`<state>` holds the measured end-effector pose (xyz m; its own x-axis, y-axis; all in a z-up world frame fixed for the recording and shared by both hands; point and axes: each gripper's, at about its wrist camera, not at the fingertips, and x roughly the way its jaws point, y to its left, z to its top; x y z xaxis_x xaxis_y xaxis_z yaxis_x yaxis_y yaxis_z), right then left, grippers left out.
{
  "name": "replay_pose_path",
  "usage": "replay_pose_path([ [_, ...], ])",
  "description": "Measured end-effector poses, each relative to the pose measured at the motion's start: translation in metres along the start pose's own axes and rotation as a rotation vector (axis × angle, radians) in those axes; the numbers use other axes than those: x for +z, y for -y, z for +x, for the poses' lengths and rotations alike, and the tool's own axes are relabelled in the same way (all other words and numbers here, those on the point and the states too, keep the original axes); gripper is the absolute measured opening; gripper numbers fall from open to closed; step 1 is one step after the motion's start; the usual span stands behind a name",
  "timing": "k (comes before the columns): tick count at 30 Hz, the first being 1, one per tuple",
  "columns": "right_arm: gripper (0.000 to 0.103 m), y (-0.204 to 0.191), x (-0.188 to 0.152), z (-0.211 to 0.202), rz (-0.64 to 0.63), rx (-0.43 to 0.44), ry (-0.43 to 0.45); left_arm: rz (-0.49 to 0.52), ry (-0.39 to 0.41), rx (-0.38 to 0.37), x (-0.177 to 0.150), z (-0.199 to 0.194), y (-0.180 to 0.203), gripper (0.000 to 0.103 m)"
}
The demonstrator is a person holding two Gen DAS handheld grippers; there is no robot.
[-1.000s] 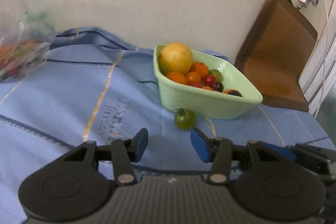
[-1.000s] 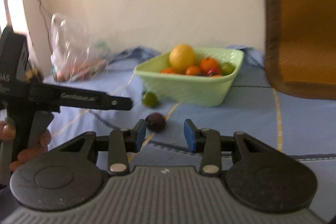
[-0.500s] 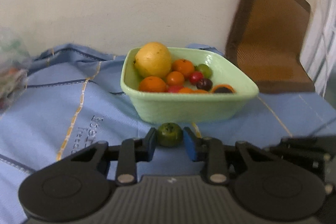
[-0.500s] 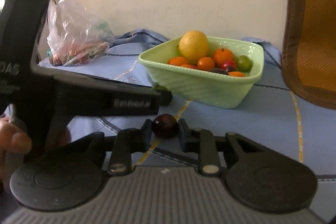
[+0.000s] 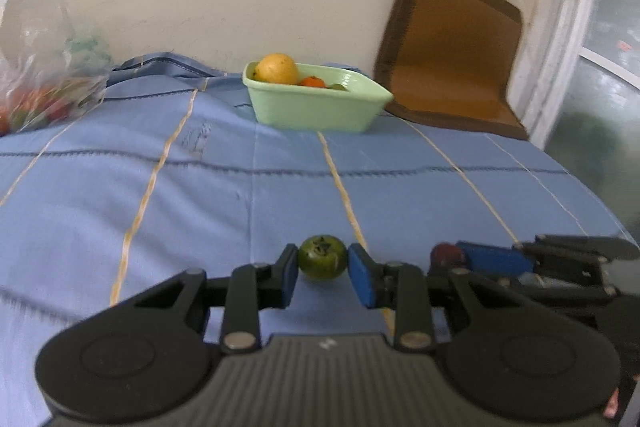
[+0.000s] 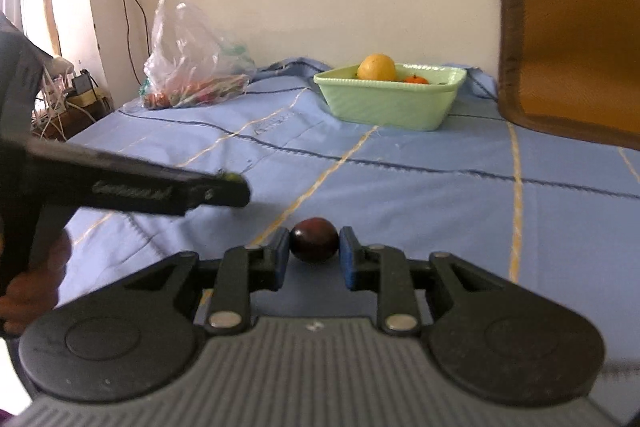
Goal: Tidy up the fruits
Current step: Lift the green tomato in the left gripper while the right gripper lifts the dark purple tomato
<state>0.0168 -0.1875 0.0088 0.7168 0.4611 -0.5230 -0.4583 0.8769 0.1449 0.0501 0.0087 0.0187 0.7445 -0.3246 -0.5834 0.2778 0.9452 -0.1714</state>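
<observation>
A: What sits between the jaws?

B: Two grippers, one fruit each. The left gripper [image 5: 322,264] is clamped on one green fruit [image 5: 322,257], blue pads touching both its sides. The right gripper [image 6: 314,247] is clamped on one dark red fruit [image 6: 314,239] the same way. Both fruits are low over the blue cloth [image 5: 240,195]; whether they touch it, I cannot tell.

A: And beyond them?

B: From the left wrist view, the right gripper [image 5: 460,255] lies just beside, to the right, its red fruit [image 5: 447,254] showing at the tip. Far back near the wall stands one pale green bowl [image 5: 316,107]. At this angle I count one large yellow fruit [image 5: 277,68] and one orange fruit [image 5: 313,81] above its rim, plus a green sliver. One plastic bag [image 6: 192,59] of produce lies left, one brown cushion [image 5: 452,55] leans right.

A: What differs from half a second ago?

B: Then the bowl was right beyond both sets of fingertips; now it is well apart. Both grippers have pulled back, keeping their fruits pinched.
</observation>
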Motion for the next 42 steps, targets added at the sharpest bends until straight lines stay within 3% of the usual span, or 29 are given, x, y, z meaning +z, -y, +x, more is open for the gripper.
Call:
replay_pose_path([
  [5,0.03,-0.009,-0.015,-0.013,0.004,-0.03,0.024,0.035,0.007,0.035,-0.019,-0.006,0.013,0.031],
  [14,0.031,-0.016,-0.022,-0.012,0.004,-0.067,0.026,0.07,0.02,0.086,-0.023,-0.007,0.02,0.039],
  [18,0.035,-0.018,-0.024,-0.013,-0.011,-0.068,0.021,0.065,0.022,0.093,-0.024,-0.007,0.019,0.042],
  [31,0.035,-0.019,-0.026,-0.015,0.0,-0.072,0.026,0.063,0.019,0.101,-0.025,-0.007,0.02,0.047],
  [42,0.035,-0.019,-0.028,-0.018,-0.004,-0.076,0.023,0.076,0.016,0.095,-0.026,-0.007,0.022,0.047],
])
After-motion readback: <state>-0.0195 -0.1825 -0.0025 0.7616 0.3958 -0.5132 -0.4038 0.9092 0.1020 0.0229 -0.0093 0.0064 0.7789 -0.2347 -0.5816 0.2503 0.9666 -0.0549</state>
